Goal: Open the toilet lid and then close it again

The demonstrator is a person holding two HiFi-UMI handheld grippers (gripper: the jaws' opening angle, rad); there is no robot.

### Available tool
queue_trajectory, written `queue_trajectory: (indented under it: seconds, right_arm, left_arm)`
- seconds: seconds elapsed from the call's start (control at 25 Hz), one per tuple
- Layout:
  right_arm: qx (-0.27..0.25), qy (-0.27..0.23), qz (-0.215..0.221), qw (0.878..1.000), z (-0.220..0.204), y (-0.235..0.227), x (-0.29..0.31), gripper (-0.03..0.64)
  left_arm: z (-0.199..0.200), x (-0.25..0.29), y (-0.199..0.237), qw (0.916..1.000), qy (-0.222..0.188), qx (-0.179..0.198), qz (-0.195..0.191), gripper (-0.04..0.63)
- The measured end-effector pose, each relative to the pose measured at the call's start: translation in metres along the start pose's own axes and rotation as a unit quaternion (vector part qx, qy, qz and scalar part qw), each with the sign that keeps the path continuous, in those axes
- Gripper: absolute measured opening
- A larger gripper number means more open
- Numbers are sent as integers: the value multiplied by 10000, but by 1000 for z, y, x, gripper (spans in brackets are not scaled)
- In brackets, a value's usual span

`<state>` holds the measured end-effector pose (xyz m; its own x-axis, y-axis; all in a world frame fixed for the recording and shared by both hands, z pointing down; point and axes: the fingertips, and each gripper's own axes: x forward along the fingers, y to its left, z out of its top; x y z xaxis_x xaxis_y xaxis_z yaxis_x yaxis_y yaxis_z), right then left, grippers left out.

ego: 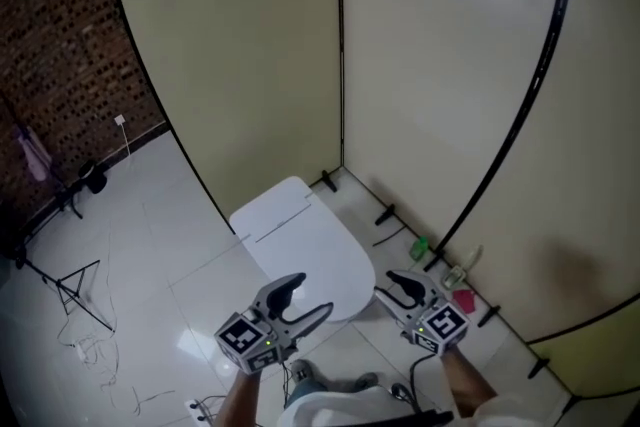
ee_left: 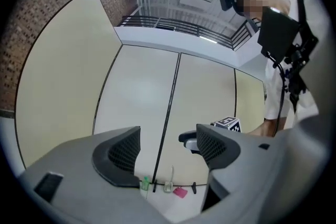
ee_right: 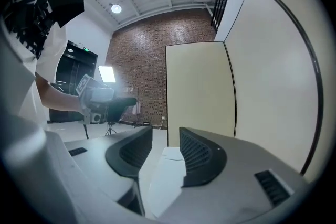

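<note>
Grippers both up off the floor, held roughly level in front of the person. L gripper (ego: pixel 316 294): jaws wide apart, nothing btwn them. Its own view shows only the beige partition (ee_left: pixel 142 92) through the gap. A green bottle (ee_left: pixel 145 183), a clear bottle (ee_left: pixel 168 185) and a pink item (ee_left: pixel 179 192) sit in a row at the partition's foot, low in that gap and well beyond the tips.

R gripper (ego: pixel 386 284): jaws near each other but not touching, a narrow slot shows btwn the pads, and they press on nothing.

Now the toilet lid (ego: pixel 310 250): it's down, flat and white, lying ahead of both tools and lower than them. It sits just fwd of the L gripper's tips and off to the left of the R gripper's tips. The right gripper view catches it through the narrow slot and under the jaws, clear of the pads, no contact.

Each tool sees the other: R gripper pokes in at the right of the L gripper's right jaw, and L gripper floats up-left of the R gripper's jaws. A brick wall (ee_right: pixel 142 60) stands behind it. A black stand (ego: pixel 72 287) is on the white floor (ego: pixel 160 245), far left of the L gripper.
</note>
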<state>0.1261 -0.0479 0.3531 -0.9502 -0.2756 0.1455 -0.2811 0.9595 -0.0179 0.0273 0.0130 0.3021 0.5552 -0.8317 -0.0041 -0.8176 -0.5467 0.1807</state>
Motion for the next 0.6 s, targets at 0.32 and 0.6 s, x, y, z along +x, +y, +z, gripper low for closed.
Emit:
queue_trajectory:
  seconds: [0.32, 0.6]
  right_arm:
    - [-22, 31, 29, 10000, 3, 11, -2, 158]
    - [-27, 100, 65, 9999, -5, 17, -8, 158]
  left_arm:
    - [7, -6, -12, 9999, -5, 157, -49, 330]
    - [-3, -7, -20, 9996, 130, 237, -21, 331]
